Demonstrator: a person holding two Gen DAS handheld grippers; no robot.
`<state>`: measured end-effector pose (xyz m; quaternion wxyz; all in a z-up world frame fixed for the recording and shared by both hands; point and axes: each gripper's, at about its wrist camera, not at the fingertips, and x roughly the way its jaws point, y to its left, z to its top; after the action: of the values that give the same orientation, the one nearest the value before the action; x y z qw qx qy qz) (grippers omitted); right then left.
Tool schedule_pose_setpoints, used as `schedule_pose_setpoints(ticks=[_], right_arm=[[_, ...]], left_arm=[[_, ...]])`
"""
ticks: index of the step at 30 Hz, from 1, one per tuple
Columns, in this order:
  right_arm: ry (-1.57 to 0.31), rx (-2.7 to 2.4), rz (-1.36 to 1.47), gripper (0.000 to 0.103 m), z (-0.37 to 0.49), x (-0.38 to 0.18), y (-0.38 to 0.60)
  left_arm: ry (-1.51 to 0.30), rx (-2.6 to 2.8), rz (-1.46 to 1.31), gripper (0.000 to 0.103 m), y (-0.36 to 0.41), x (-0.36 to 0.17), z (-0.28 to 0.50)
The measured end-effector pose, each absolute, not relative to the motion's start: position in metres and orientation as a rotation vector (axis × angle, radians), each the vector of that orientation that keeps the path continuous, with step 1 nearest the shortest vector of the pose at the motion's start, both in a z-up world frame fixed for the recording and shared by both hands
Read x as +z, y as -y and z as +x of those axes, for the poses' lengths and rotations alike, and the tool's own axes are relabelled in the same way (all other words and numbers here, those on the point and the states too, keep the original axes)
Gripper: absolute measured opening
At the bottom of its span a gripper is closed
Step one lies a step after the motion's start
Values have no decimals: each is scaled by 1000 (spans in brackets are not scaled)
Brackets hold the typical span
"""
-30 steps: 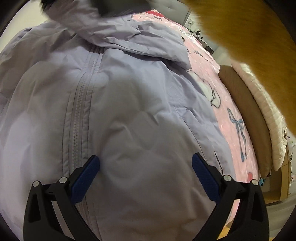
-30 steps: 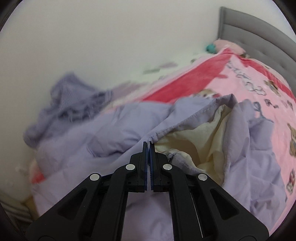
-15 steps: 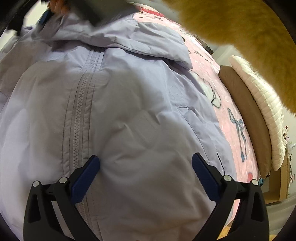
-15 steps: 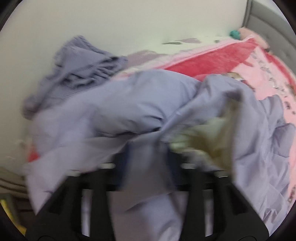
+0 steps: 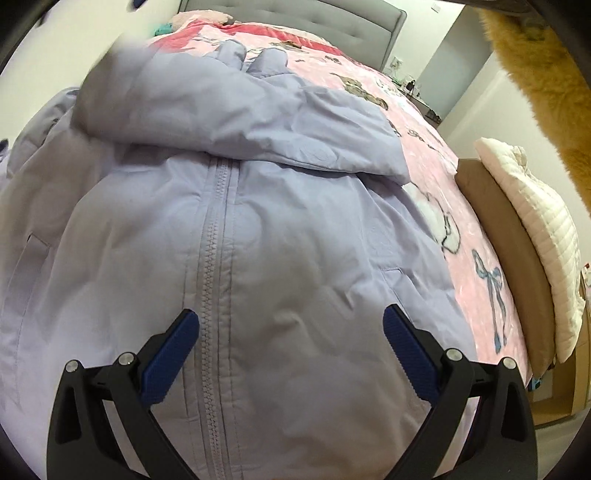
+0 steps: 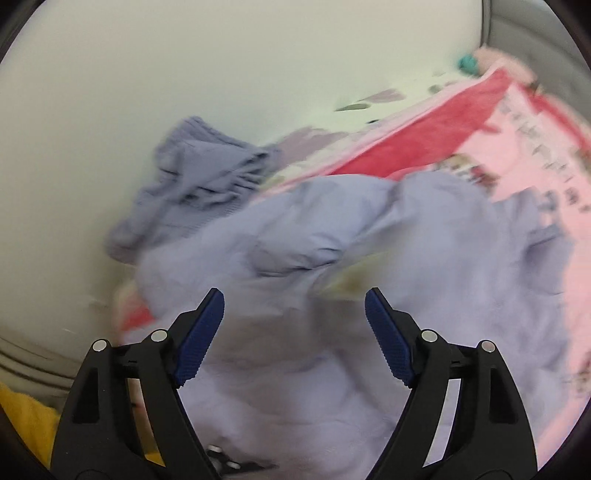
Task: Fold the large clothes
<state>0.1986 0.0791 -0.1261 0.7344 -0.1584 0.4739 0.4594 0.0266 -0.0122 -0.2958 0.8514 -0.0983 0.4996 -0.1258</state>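
A bed (image 5: 436, 155) under a pink printed blanket (image 5: 476, 236), with bows and cartoon figures on a soft fleecy pile, fills a pale-walled bedroom. Nearest in the left wrist view, the left gripper (image 5: 290, 343) hangs with its ribbed blue pads spread wide, holding nothing, just above the lavender jacket (image 5: 295, 258). This puffy, smooth-shelled jacket lies front-up across the bed, its closed zipper (image 5: 216, 236) running straight between two slanted pockets. Further on, a sleeve (image 5: 229, 114) is folded crosswise over the chest, its cuff end reaching toward the right edge. Beyond lie the blanket's red band (image 5: 236, 31) and a grey padded headboard (image 5: 295, 13); off to the right a tan cushion (image 5: 513, 266) and a quilted cream one (image 5: 543, 236) lean together. In the blurred right wrist view, the right gripper (image 6: 295, 321) is likewise spread wide and empty over rumpled lavender fabric showing a cream lining (image 6: 354, 277); behind it a crumpled, ribbed purple knit (image 6: 199, 184) sits against the wall.
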Motion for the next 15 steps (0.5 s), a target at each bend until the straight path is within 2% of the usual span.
schedule_pose_setpoints(ticks=[2,8,12,15], right_arm=[[-949,983,-435,76,193,-118,-79],[-754,865,-457,76,204,-102,-31],[-724,715,-461,76,213,-126,47],[-762,608,-448,77,208,-162,112]], left_arm=[[-1056,-270,-191,98,13,-296,24],[-995,-265,-117,98,-5,-272,27],[-963,-254,66,98,-41,-252,63],[-966,-342,76,98,-77,-241,105]])
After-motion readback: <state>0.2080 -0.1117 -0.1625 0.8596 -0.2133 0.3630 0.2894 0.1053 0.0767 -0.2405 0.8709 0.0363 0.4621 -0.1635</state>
